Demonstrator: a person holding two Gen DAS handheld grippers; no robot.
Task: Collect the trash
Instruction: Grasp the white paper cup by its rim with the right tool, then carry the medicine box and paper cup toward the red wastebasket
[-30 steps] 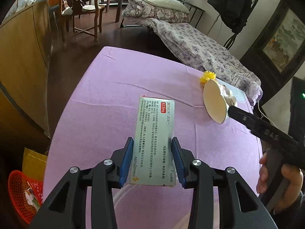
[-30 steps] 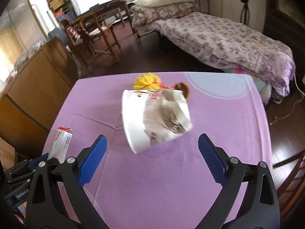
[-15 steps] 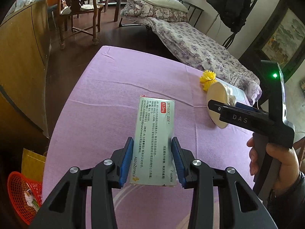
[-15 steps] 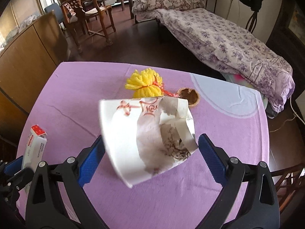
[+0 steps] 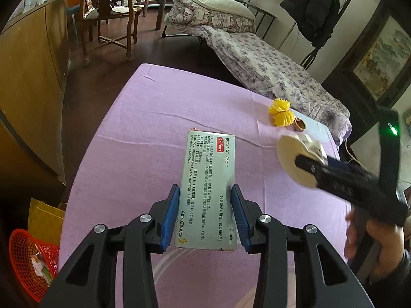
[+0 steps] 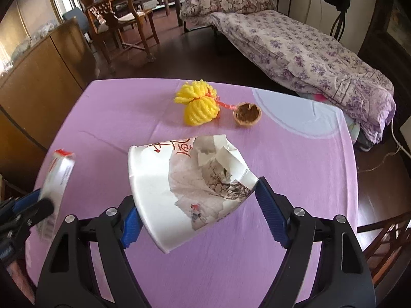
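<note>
My left gripper (image 5: 205,214) is shut on a silver medicine box (image 5: 208,187) and holds it above the purple tablecloth (image 5: 159,118). The box also shows at the left of the right wrist view (image 6: 57,177). My right gripper (image 6: 196,208) has closed onto a crushed white paper cup (image 6: 179,187) with tissue in it; its blue pads (image 6: 269,215) touch the cup's sides. The cup shows in the left wrist view (image 5: 295,159) at the right. A yellow yarn pompom (image 6: 199,105) and a walnut shell half (image 6: 247,115) lie on the table beyond the cup.
A red basket (image 5: 28,261) with trash stands on the floor left of the table, beside a yellow bag (image 5: 43,220). A wooden cabinet (image 5: 28,82) is at the left, chairs (image 5: 108,18) and a bed (image 5: 257,59) lie beyond the table.
My right gripper moved forward around the paper cup and closed from wide open onto its sides. The left gripper kept hold of the medicine box and barely moved.
</note>
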